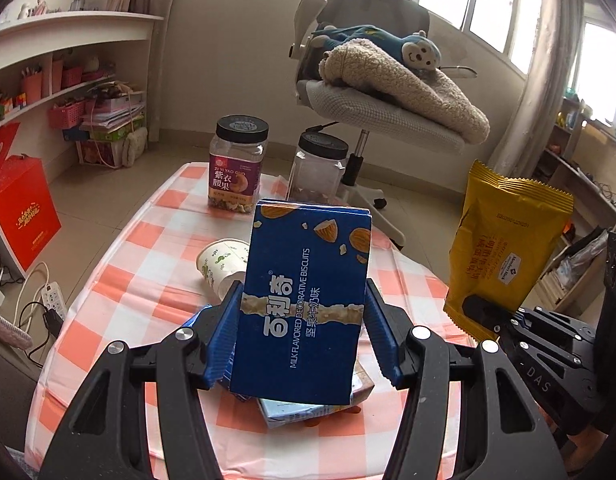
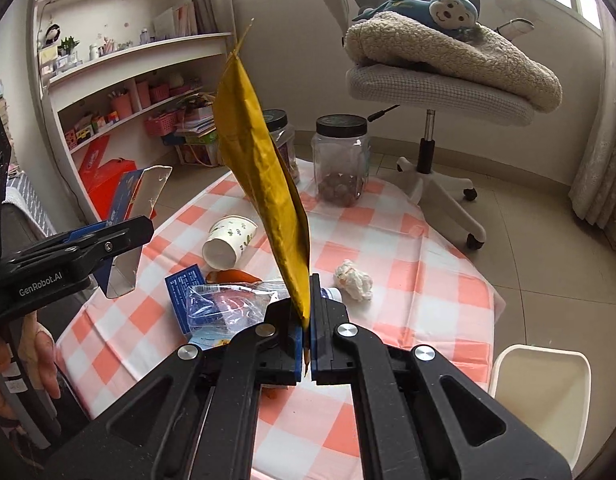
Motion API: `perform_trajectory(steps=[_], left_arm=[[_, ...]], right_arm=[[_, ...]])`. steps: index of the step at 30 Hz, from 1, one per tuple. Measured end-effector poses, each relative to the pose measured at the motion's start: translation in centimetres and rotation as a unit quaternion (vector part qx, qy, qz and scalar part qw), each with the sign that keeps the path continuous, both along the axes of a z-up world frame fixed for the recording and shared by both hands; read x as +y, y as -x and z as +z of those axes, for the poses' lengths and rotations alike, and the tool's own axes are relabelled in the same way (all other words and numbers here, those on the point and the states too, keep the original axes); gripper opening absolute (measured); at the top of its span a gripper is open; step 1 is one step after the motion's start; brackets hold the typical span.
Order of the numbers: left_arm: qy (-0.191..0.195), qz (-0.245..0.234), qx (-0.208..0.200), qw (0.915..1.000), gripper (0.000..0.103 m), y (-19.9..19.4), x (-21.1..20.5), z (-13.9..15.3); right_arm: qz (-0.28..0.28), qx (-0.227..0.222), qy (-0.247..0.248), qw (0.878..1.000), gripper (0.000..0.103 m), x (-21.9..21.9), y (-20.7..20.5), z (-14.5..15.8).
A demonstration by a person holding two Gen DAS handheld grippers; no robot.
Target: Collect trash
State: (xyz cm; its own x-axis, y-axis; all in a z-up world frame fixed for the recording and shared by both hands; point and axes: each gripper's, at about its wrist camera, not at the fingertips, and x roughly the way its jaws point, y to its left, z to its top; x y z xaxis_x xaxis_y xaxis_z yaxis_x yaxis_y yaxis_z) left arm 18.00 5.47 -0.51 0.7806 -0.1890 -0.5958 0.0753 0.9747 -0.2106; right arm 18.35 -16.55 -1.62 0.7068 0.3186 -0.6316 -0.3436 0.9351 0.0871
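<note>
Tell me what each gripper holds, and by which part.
The left gripper clamps the blue biscuit box across its lower side edges. The right gripper pinches the yellow snack bag at its bottom corner.

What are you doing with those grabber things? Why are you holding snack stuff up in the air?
Someone is tidying up trash with two grabbers. The left gripper is clamped on a blue biscuit box, lifted above the checked table. The right gripper pinches a yellow snack bag by its bottom edge. A tipped paper cup, a crumpled tissue and some wrappers are yet to be picked up. A white bin waits beside the table.
</note>
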Motion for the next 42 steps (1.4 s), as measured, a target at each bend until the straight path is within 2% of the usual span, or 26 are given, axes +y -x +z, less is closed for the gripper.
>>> perform_trajectory(steps=[12, 21, 27, 35, 36, 38, 39, 40, 42], left_arm=[[-0.013, -0.045, 0.012, 0.9988, 0.058, -0.7, -4.6, -1.2], [-0.028, -0.076, 0.019, 0.9965, 0.058, -1.0, -8.2, -2.3], [-0.029, -0.099, 0.023, 0.9944, 0.058, -1.2, -10.8, -2.7], [-0.019, -0.158, 0.023, 0.9870, 0.058, -1.1, -16.6, -2.4], [-0.019, -0.167, 0.023, 0.9855, 0.058, -1.1, -17.5, -2.4], [-0.014, -0.182, 0.024, 0.9829, 0.058, -0.9, -19.3, -2.4], [-0.012, -0.189, 0.025, 0.9815, 0.058, -0.8, -20.1, -2.6], [-0.009, -0.196, 0.027, 0.9801, 0.058, -0.8, -21.1, -2.8], [-0.005, -0.210, 0.035, 0.9771, 0.058, -0.6, -23.0, -3.3]], right_arm=[[-0.059, 0.003, -0.009, 0.998, 0.001, -5.3, 0.2, 0.2], [-0.127, 0.014, -0.009, 0.992, 0.002, -10.8, 0.7, -0.4], [-0.186, 0.025, -0.013, 0.982, 0.002, -14.6, 0.9, -0.9], [-0.267, 0.052, -0.042, 0.962, 0.005, -20.3, 1.4, -1.6], [-0.277, 0.051, -0.042, 0.959, 0.008, -20.8, 1.5, -1.4], [-0.303, 0.045, -0.040, 0.951, 0.032, -22.0, 1.8, -1.2], [-0.317, 0.040, -0.037, 0.947, 0.053, -22.6, 2.1, -1.0], [-0.333, 0.033, -0.032, 0.942, 0.065, -23.3, 2.4, -0.8], [-0.358, 0.023, -0.025, 0.933, 0.067, -24.5, 3.0, -0.6]])
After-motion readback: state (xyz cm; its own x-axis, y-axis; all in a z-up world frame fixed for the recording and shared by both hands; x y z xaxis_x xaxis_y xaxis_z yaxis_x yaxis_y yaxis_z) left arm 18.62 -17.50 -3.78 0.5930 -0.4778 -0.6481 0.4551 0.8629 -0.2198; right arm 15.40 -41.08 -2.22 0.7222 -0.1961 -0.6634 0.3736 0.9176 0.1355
